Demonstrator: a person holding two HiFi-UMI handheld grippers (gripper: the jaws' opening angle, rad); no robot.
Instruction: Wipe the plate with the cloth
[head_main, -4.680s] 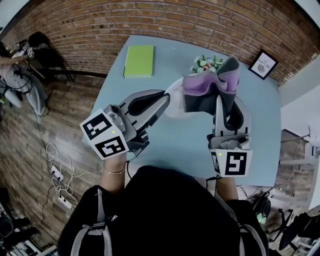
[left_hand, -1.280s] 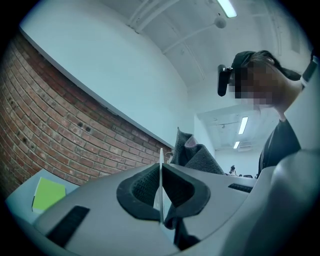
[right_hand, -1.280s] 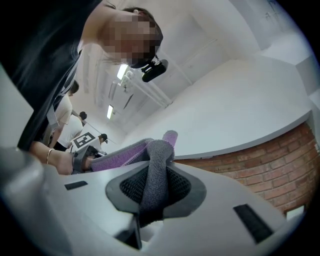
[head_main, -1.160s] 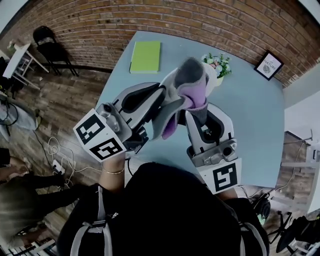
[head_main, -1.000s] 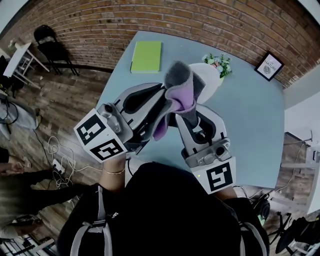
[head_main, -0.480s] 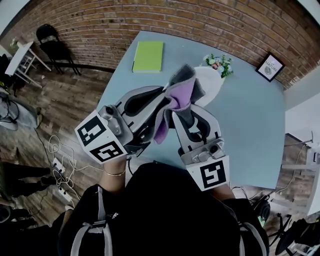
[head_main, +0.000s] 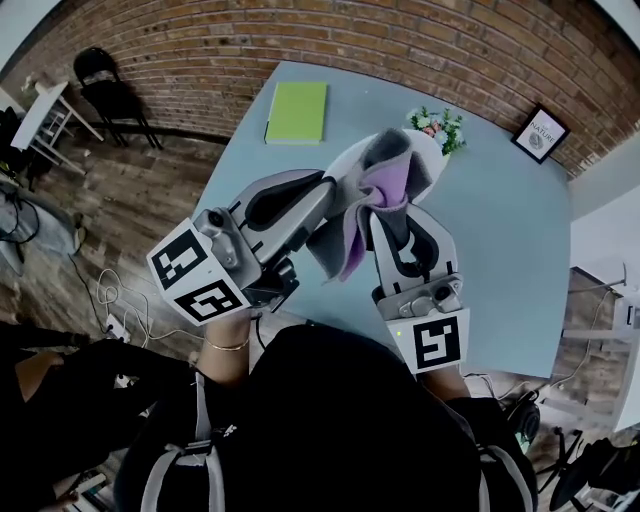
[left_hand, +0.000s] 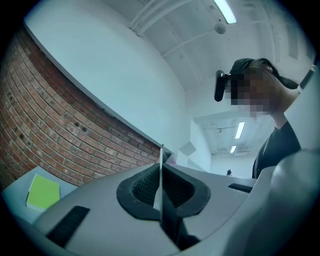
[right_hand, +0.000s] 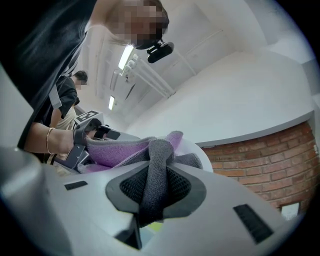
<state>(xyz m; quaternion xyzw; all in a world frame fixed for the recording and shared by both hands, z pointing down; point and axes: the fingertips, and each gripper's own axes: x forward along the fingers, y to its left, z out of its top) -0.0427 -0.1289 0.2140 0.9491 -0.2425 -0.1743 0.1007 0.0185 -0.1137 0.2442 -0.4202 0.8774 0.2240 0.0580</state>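
Above the blue table (head_main: 500, 240), the plate (head_main: 428, 165) is held up at twelve o'clock, its rim clamped in the left gripper (head_main: 322, 192). The cloth (head_main: 372, 195), pinched by the right gripper (head_main: 388, 215), covers its six o'clock side; wiping seems underway, not finished

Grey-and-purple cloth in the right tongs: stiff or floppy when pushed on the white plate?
Likely floppy: the grey-and-purple terry cloth droops and folds around the right tongs. Probably light and grippy, given its fuzzy pile; it should bunch rather than slide.
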